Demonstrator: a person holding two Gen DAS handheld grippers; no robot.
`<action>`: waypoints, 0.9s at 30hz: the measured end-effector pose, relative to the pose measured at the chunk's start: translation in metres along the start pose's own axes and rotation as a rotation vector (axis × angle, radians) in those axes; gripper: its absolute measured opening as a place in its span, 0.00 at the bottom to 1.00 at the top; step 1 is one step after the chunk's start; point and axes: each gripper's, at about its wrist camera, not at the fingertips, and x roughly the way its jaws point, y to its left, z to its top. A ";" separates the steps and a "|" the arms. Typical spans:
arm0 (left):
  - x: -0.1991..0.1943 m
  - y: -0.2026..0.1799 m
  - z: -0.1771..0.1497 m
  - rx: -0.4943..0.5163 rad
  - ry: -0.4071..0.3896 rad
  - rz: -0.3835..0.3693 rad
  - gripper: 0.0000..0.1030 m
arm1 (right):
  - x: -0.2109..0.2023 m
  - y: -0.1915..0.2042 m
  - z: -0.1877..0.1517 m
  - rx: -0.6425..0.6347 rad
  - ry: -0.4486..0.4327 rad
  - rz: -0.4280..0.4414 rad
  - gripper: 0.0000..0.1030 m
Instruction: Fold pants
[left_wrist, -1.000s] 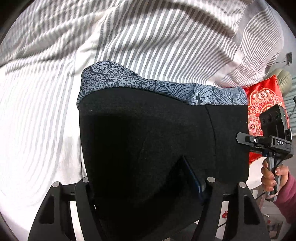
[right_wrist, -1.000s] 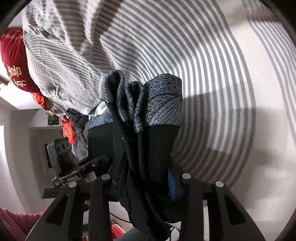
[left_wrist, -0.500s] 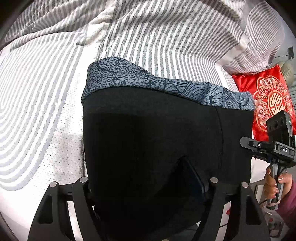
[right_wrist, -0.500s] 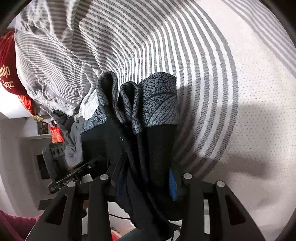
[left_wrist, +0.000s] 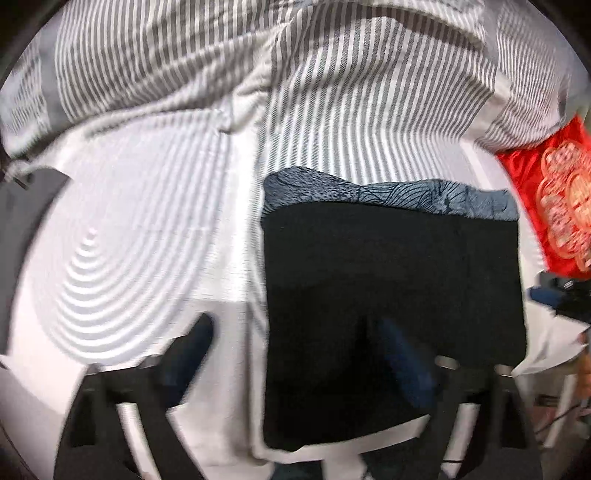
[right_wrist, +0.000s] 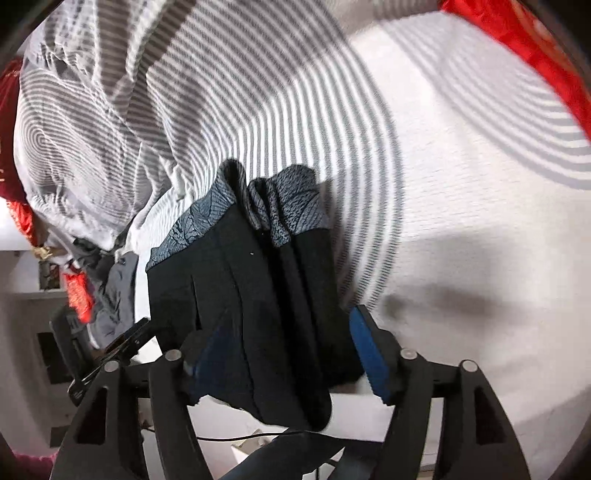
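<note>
The black pants (left_wrist: 391, 295) with a grey patterned band (left_wrist: 388, 194) lie folded on the striped bed sheet (left_wrist: 140, 229). My left gripper (left_wrist: 295, 325) is over their near left edge with its jaws opening wide. Its left finger (left_wrist: 184, 350) is over bare sheet and its right pad (left_wrist: 402, 354) is at the black cloth, not pinching it. In the right wrist view the pants (right_wrist: 255, 288) are bunched between the opening jaws of my right gripper (right_wrist: 288, 314). Its right pad (right_wrist: 369, 354) stands clear of the cloth. The left pad (right_wrist: 208, 354) is partly covered by fabric.
A rumpled striped duvet (left_wrist: 332, 74) lies beyond the pants. A red embroidered cushion (left_wrist: 554, 206) sits to the right, and a red cloth (right_wrist: 517, 44) shows at the top right. Grey clothes (right_wrist: 114, 291) lie at the bed's far side. The other gripper (right_wrist: 122, 343) shows at the left.
Both grippers' jaws have spread wide and no longer pinch the pants. The left gripper has shifted left, so the pants now sit right of centre with its left finger over bare sheet.
</note>
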 end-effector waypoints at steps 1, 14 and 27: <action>-0.006 -0.002 -0.001 0.019 -0.018 0.035 0.98 | -0.004 0.002 -0.001 -0.002 -0.007 -0.021 0.75; 0.007 -0.052 0.036 -0.032 -0.034 0.072 0.98 | 0.005 0.072 0.005 -0.207 -0.077 -0.172 0.32; 0.064 -0.052 0.039 0.016 0.007 0.091 1.00 | 0.066 0.069 0.017 -0.293 -0.021 -0.283 0.32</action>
